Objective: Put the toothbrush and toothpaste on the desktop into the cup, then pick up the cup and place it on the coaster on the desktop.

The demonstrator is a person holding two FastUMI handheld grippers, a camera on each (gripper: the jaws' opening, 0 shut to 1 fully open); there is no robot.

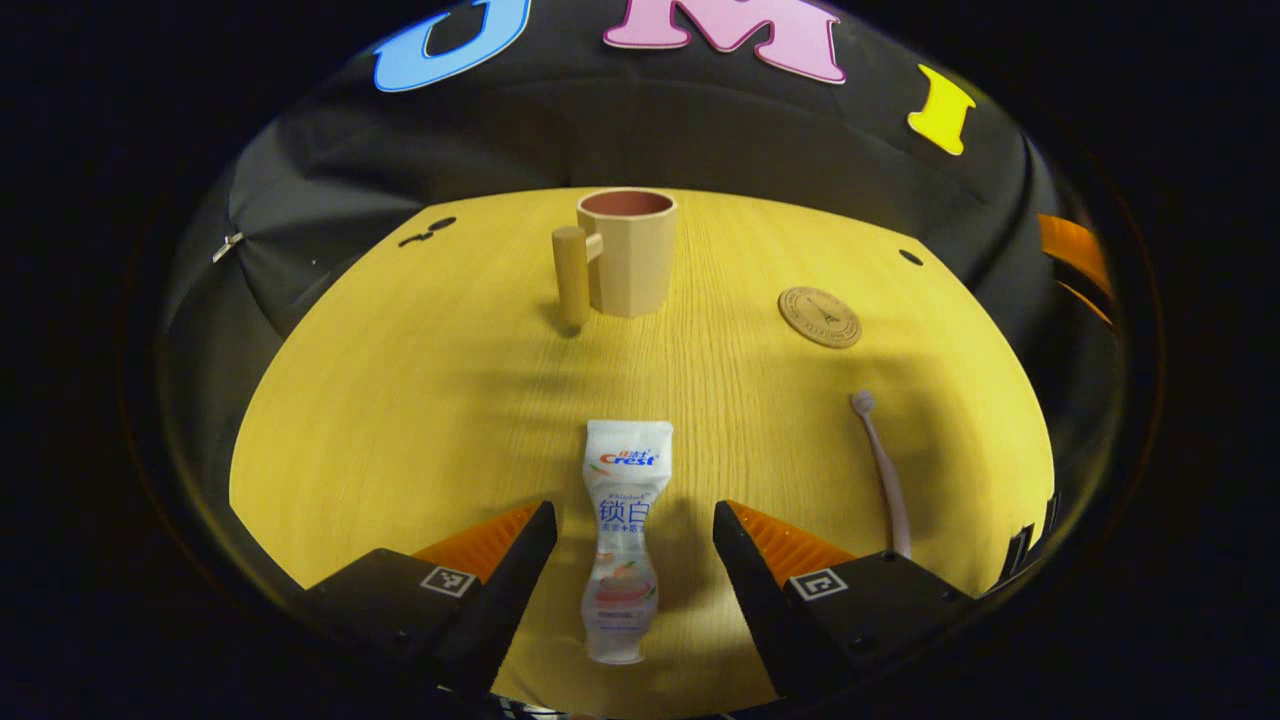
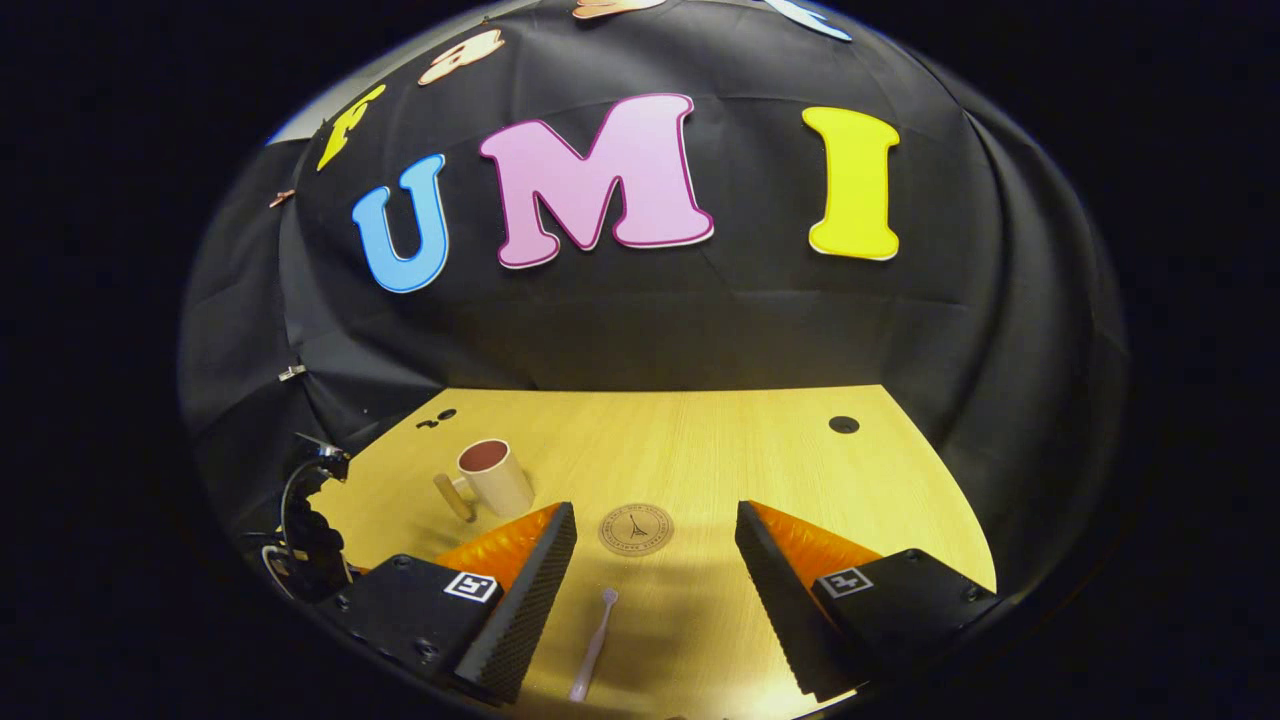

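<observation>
Desktop, wood-grain, inventory as seen from my two grippers:

1. Toothpaste: tube lying flat on the desktop, lengthwise, nearest me in left gripper view. Sits between the fingers of my left gripper, not touched by either one; gap shows on both sides.
2. Left gripper: jaws spread wide, nothing gripped.
3. Toothbrush: lying flat, to the right of the toothpaste & well apart from it, head end pointing away from me. In right gripper view it lies between the fingers of my right gripper, low in frame, clear of both.
4. Right gripper: jaws spread wide, nothing gripped, above the desktop.
5. Cup: upright, far side of desktop, handle on its left in left gripper view. Inside looks reddish; contents can't tell.
6. Coaster: round, flat on desktop, right of cup, apart from it. In right gripper view it lies just beyond the toothbrush head.
</observation>
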